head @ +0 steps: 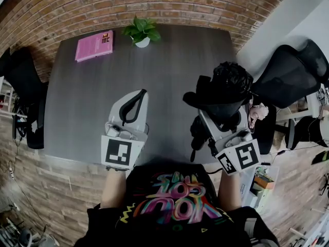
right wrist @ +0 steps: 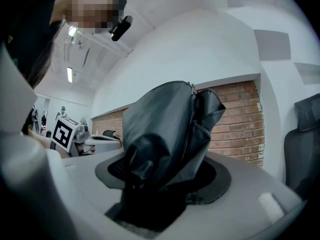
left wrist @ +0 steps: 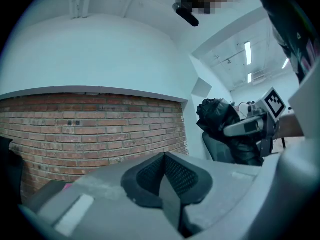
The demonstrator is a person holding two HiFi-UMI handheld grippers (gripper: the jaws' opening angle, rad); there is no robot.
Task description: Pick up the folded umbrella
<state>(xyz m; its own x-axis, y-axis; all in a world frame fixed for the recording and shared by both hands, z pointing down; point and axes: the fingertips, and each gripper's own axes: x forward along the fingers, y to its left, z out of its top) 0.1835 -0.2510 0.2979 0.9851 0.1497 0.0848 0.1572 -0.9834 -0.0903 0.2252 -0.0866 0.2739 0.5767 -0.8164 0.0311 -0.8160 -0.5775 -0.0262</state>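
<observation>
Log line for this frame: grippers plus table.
left gripper: shut, empty | right gripper: shut on folded umbrella | table: pink book, potted plant at far edge

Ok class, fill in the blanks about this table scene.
The jaws of the right gripper grip a black ____. The jaws of the left gripper are ____, holding nothing. In the head view, the pink book lies ____ of the potted plant.
Missing words: umbrella, shut, left.
</observation>
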